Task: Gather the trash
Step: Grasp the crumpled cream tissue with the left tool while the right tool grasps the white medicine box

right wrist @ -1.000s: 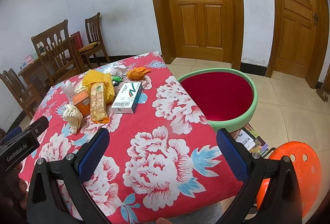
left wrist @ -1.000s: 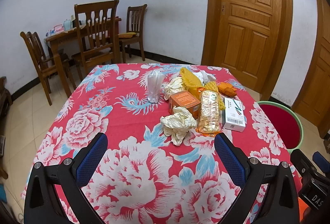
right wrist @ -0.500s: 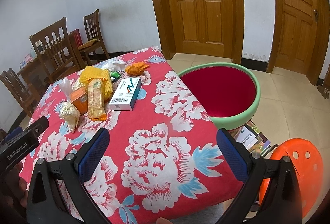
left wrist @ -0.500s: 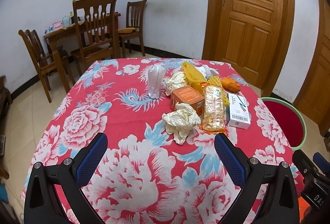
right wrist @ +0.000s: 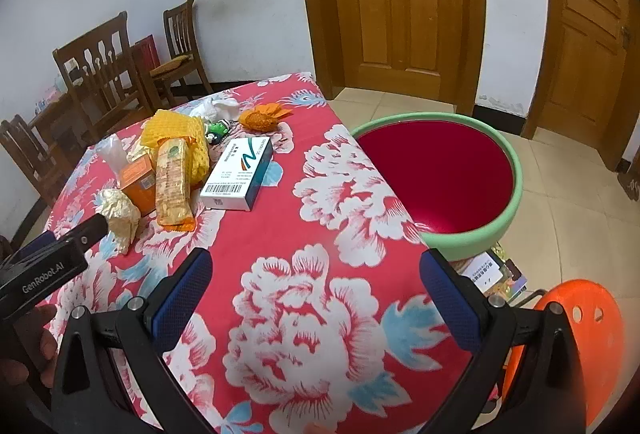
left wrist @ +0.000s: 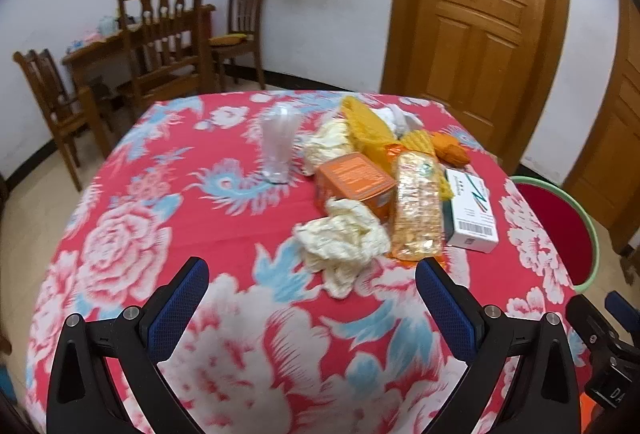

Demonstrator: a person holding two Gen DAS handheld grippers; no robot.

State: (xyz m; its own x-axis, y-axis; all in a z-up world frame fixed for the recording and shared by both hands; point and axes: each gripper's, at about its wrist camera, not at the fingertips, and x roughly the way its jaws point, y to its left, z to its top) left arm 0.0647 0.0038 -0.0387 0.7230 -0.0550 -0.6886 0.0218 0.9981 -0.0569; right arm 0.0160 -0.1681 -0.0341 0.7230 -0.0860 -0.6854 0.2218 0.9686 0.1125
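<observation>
Trash lies on the floral tablecloth (left wrist: 132,246): a crumpled cream tissue (left wrist: 344,238), an orange box (left wrist: 352,182), a long snack wrapper (left wrist: 416,210), a white carton (left wrist: 470,212), yellow foam netting (left wrist: 368,130), an orange peel (left wrist: 450,150) and a clear plastic cup (left wrist: 278,148). My left gripper (left wrist: 312,298) is open and empty, just short of the tissue. My right gripper (right wrist: 314,294) is open and empty above the table's near right part. The tissue (right wrist: 118,212), wrapper (right wrist: 172,186) and carton (right wrist: 238,174) lie ahead to its left. A green basin with red inside (right wrist: 516,194) stands right of the table.
An orange stool (right wrist: 576,334) and some booklets (right wrist: 492,274) are on the floor by the basin. Wooden chairs (left wrist: 168,34) and a side table stand at the back left. Wooden doors (right wrist: 400,6) are behind.
Both grippers have moved forward over the table toward the trash pile. Both stay open and empty.
</observation>
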